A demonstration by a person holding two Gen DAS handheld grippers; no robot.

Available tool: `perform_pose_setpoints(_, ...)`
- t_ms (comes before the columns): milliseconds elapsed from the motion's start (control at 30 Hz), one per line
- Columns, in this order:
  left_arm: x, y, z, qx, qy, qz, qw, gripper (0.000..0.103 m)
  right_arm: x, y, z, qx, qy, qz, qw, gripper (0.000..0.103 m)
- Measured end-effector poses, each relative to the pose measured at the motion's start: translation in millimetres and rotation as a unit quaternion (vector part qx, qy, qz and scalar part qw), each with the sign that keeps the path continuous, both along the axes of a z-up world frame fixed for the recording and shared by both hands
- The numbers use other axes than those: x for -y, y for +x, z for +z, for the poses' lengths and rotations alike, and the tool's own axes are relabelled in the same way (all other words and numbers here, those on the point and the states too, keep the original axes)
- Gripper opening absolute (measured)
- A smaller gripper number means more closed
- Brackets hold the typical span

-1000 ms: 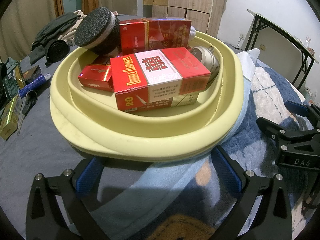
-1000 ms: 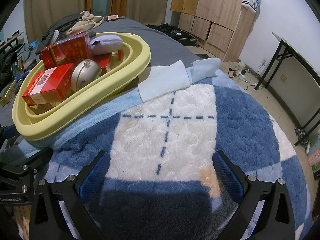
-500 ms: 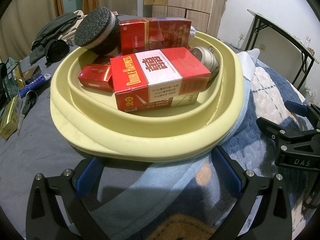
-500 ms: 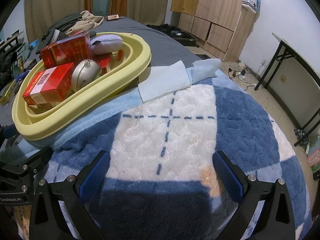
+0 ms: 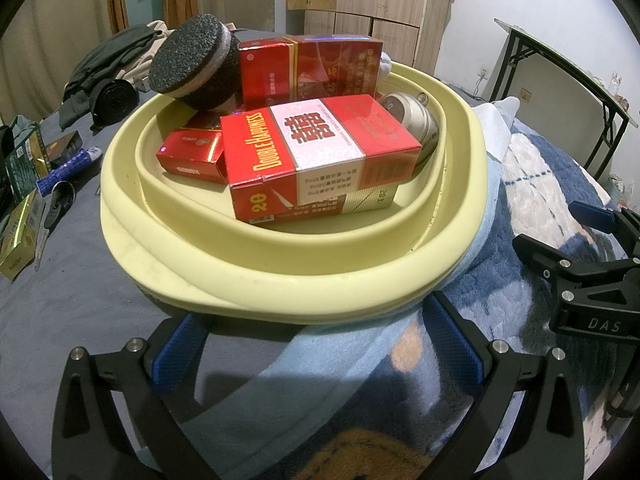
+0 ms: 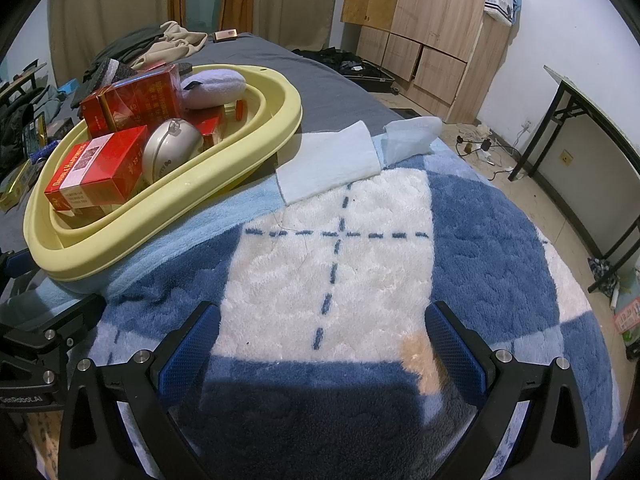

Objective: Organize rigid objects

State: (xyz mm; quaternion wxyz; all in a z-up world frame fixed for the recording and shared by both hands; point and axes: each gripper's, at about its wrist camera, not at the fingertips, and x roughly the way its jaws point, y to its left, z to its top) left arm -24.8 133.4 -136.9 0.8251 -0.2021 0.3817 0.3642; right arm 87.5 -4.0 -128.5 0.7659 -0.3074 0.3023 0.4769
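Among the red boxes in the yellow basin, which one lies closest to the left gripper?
The Double Happiness box, with its white middle band, lies nearest the left gripper. The small red box and the tall red box sit farther back.

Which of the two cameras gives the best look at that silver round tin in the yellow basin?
The right wrist view: the silver tin shows its whole domed face, leaning against the red boxes. In the left wrist view the tin is half hidden behind the Double Happiness box.

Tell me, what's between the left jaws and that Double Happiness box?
In the left wrist view, only the yellow basin's rim separates the left gripper from the Double Happiness box.
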Motion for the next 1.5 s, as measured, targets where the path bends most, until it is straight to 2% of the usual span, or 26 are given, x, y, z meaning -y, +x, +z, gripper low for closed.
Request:
perform_pose_setpoints(567,-0.8,-12.7,0.6,0.001,0.0,-0.001,1.0,0.103,0.3,7.0,0.8,0.001,0.0,0.0,1.0,0.103)
perform_pose_setpoints(1500,1.1,-10.4,0.8,0.0,0.0,-0.001,1.0,0.103,-0.1,7.5,0.4,0.002,0.0,0.0,1.0,0.103)
